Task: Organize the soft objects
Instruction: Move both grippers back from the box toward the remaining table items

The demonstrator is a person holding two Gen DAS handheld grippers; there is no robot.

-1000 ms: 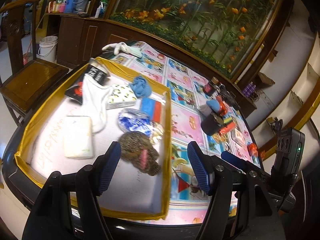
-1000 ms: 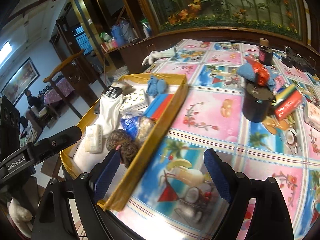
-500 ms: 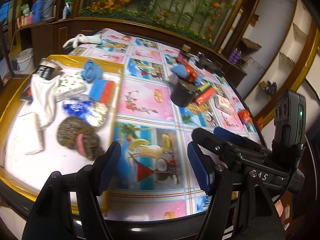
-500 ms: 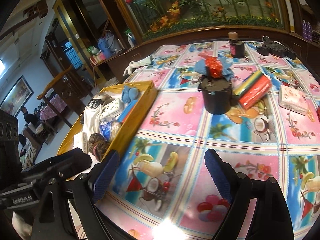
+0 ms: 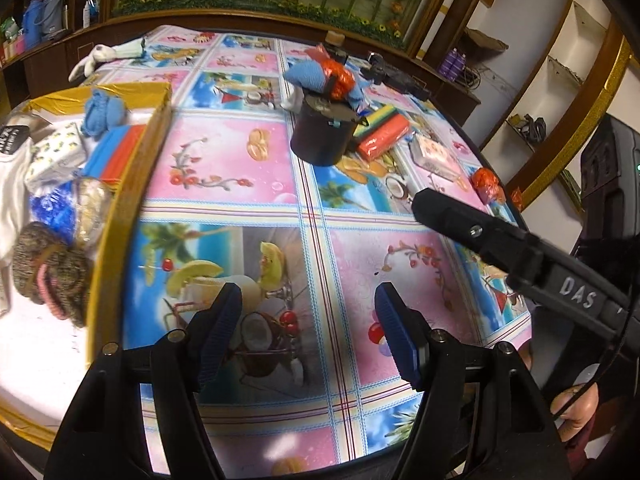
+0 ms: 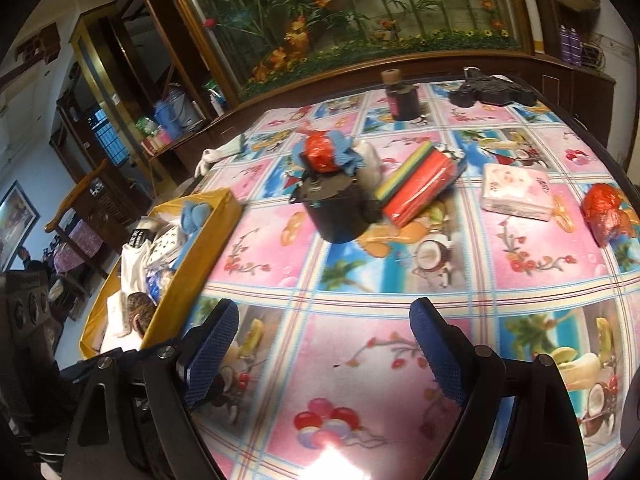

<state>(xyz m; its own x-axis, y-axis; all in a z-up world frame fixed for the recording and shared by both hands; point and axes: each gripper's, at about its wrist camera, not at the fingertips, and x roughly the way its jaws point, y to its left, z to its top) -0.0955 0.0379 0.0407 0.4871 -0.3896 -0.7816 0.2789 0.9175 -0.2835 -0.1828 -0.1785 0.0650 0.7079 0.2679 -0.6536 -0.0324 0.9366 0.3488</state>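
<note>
A gold-rimmed tray (image 5: pixel 132 184) (image 6: pixel 188 280) on the left holds soft things: a brown knitted piece (image 5: pixel 48 272), blue socks (image 5: pixel 102 114), a white cloth and small packs. On the patterned tablecloth stands a black pot (image 5: pixel 322 136) (image 6: pixel 338 212) with a blue cloth (image 5: pixel 308 74) and a red wrapped ball (image 6: pixel 320 152) on top. Beside it lies a red and rainbow sponge pack (image 5: pixel 382 134) (image 6: pixel 420 186), then a tissue pack (image 6: pixel 516 194) and another red wrapped item (image 6: pixel 606 208). My left gripper (image 5: pixel 308 324) and right gripper (image 6: pixel 324 352) both hover open and empty over bare tablecloth.
A white glove (image 5: pixel 102 56) lies at the table's far left edge. A dark jar (image 6: pixel 402 98) and black gear (image 6: pixel 494 92) sit at the far side. The right gripper's body (image 5: pixel 512 256) crosses the left wrist view. A wooden chair (image 6: pixel 80 196) stands beyond the tray.
Both grippers have swung rightward, from over the tray to over the open tablecloth. The black pot and the packs have come closer to the middle of both views. Jaws stay empty.
</note>
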